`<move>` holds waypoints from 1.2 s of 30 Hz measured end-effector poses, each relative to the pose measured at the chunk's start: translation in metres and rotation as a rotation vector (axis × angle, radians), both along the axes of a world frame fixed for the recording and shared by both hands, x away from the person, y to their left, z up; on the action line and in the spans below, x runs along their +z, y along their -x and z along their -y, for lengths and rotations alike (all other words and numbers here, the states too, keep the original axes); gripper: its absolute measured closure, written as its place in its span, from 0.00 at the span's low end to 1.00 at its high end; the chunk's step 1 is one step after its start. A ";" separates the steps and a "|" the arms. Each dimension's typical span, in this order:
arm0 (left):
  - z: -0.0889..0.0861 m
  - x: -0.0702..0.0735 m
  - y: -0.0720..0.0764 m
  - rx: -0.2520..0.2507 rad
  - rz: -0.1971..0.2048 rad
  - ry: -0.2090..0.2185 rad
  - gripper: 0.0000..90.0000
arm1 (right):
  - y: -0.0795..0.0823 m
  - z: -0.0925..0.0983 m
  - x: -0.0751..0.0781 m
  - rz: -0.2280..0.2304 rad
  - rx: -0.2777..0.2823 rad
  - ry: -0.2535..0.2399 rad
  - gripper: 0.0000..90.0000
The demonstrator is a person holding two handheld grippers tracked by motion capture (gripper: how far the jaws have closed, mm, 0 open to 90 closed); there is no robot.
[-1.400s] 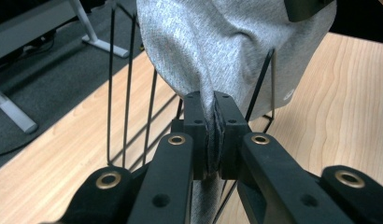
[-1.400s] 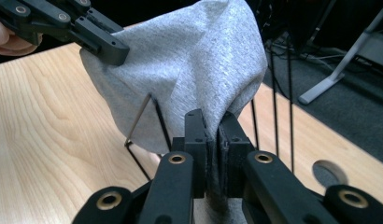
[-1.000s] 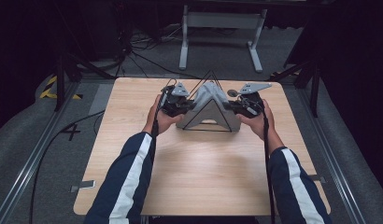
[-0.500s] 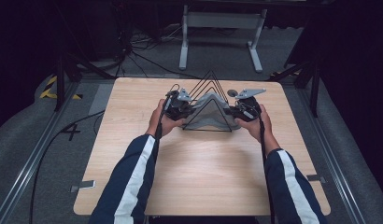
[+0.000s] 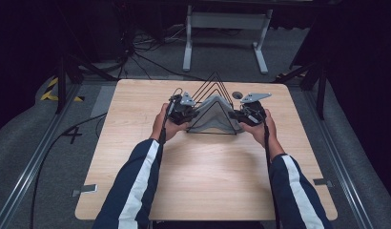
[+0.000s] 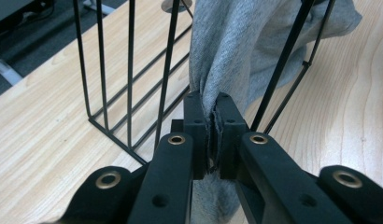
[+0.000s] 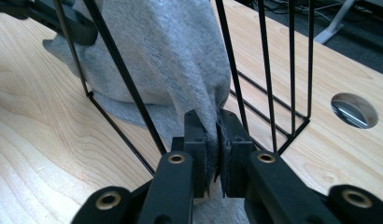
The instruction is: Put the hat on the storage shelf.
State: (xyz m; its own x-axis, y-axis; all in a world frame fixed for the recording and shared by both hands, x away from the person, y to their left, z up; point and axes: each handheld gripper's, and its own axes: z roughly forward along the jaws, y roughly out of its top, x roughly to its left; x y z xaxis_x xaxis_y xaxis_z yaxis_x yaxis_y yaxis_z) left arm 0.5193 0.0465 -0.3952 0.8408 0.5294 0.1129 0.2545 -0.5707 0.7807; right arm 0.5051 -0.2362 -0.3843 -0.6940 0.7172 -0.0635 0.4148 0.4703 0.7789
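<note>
Wooden table (image 5: 208, 181), far half: wire rack (image 5: 213, 88) draped with grey cloth (image 5: 215, 114) (tent-shaped). My left tongs (image 6: 211, 133) and right tongs (image 7: 213, 149) each pinch a cloth end.

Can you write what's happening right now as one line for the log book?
grey cloth: draped over black wire triangle rack | left gripper: shut on cloth | right gripper: shut on cloth | light wooden table: rack standing on it

Behind the grey cloth (image 5: 216, 116), hidden: the middle of the wire rack (image 5: 213, 83). Pinched out of sight between both sets of jaws: its edges. Cut off below: its lower folds.
</note>
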 end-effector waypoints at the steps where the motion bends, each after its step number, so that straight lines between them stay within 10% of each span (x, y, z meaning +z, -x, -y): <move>1: -0.001 0.002 0.001 0.001 0.012 -0.016 0.95 | 0.001 -0.001 0.001 0.002 0.005 0.003 0.91; 14: -0.029 0.029 0.016 0.011 0.051 -0.070 0.88 | 0.018 0.007 0.027 0.039 0.005 0.060 0.85; 36: -0.072 0.027 0.051 0.008 0.040 -0.145 0.86 | 0.043 0.021 0.031 0.033 0.027 0.111 0.80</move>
State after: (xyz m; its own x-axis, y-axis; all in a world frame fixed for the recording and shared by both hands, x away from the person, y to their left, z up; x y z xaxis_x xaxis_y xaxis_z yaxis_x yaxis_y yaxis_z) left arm 0.4688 0.1185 -0.3682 0.8302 0.5114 0.2219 0.2297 -0.6765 0.6997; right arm 0.4625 -0.2572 -0.3536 -0.7092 0.6855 -0.1647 0.3759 0.5653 0.7343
